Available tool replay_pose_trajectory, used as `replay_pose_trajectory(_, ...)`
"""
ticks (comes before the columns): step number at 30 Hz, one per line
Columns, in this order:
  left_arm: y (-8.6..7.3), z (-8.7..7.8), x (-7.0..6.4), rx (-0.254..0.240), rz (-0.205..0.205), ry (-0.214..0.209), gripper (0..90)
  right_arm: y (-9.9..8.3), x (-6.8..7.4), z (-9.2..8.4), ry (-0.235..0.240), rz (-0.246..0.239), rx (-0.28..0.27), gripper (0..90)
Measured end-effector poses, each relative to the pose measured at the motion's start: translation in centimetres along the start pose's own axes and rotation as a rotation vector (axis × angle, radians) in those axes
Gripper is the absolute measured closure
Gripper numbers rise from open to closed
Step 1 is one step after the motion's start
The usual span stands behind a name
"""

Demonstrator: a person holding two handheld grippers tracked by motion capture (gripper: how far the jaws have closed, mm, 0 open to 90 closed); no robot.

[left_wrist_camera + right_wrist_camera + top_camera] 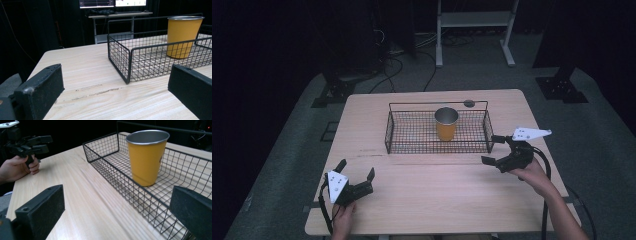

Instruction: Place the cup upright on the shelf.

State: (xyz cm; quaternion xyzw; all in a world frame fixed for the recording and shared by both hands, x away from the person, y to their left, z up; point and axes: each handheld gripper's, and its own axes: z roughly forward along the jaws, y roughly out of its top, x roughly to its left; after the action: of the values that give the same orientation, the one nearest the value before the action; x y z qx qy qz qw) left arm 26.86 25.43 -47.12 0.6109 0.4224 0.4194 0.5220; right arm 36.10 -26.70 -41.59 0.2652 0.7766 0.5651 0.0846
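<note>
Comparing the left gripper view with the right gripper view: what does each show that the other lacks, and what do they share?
The left gripper view alone has a desk with monitors in the dark background and scuff marks on the table.

The right gripper view alone has the person's hand holding the left gripper, and the cup's metal inside.

Both share the yellow cup standing upright in the wire basket, the wooden table, and a pair of black jaws set wide apart with nothing between them.
</note>
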Motion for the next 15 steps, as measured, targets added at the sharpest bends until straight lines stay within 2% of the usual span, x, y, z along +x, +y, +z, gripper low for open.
replay_pose_trajectory(15, 0.0, 0.0, 0.0, -0.001, 0.006, 0.000, 0.0, -2.2, 0.9, -1.1, -0.020, 0.013, 0.001, 0.0)
